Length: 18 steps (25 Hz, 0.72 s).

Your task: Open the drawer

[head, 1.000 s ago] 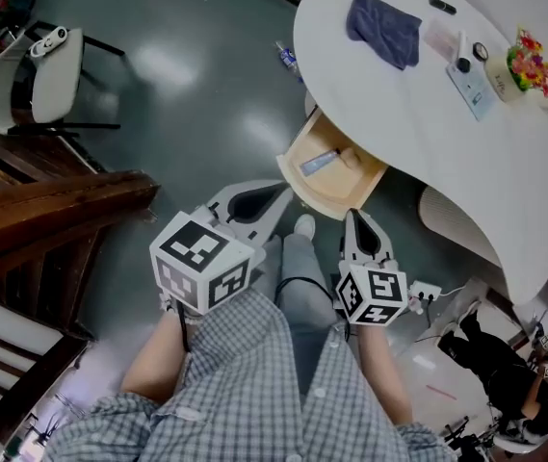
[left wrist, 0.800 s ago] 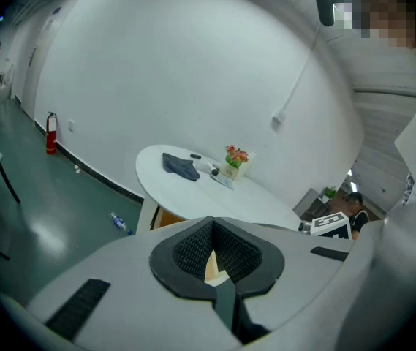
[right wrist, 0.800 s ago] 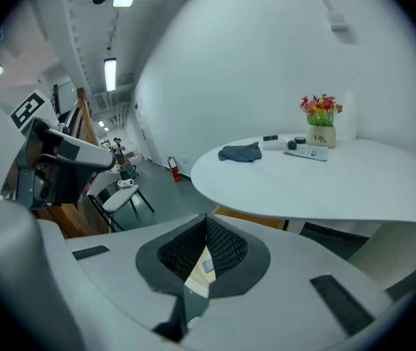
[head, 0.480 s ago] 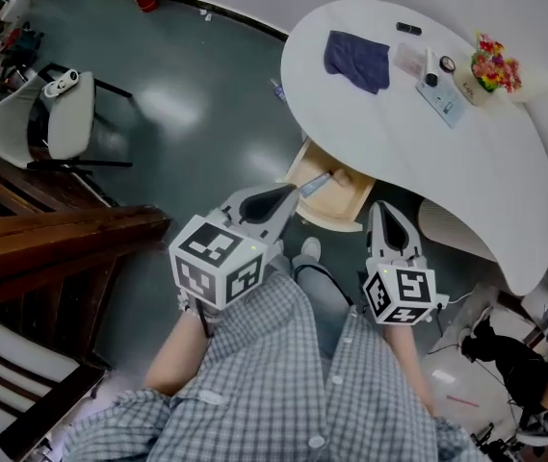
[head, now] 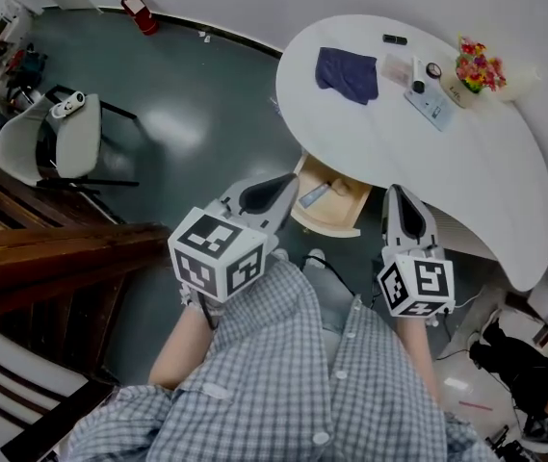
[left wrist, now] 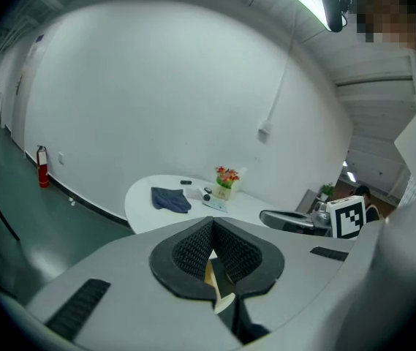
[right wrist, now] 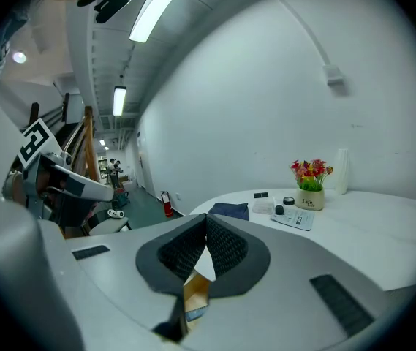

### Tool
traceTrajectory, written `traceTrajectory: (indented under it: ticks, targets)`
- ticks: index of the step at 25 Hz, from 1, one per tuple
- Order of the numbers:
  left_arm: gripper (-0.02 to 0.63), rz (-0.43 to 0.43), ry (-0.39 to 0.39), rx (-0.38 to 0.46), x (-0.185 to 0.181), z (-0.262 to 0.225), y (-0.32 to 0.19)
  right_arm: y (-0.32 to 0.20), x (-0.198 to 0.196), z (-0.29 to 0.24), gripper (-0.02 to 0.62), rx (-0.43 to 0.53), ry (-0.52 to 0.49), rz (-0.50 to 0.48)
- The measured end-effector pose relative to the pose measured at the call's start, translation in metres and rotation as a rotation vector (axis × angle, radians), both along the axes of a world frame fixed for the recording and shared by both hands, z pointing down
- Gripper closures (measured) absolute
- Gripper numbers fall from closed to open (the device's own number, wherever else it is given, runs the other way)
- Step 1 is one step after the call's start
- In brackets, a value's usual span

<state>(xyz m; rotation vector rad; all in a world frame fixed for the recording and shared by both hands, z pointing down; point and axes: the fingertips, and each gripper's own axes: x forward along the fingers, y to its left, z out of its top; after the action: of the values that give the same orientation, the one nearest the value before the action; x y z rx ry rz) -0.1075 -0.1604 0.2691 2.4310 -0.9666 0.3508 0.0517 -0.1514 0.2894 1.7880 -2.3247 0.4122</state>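
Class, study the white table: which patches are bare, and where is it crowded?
Free: the wide stretch of the table from the blue cloth and flower pot down to its near edge over the open drawer, and its right end. Crowded: the far strip between cloth and flower pot.

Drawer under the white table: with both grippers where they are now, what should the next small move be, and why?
Probably just bring both grippers to rest, with no further pull. The drawer already stands pulled out from under the table, its inside showing. The left gripper and right gripper are both shut, hold nothing, and are apart from the drawer.
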Motion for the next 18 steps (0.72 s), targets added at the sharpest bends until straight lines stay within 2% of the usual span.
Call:
traceTrajectory:
  ticks: [9,18]
  targets:
    - [0.603,0.018,0.020,0.022,0.010,-0.009,-0.002,-0.017,-0.015,-0.023,0.586,0.076,-0.024,-0.039]
    - [0.603,0.022,0.020,0.030,0.012,-0.008,-0.004,-0.020,-0.029,-0.019,0.586,0.064,-0.007,-0.095]
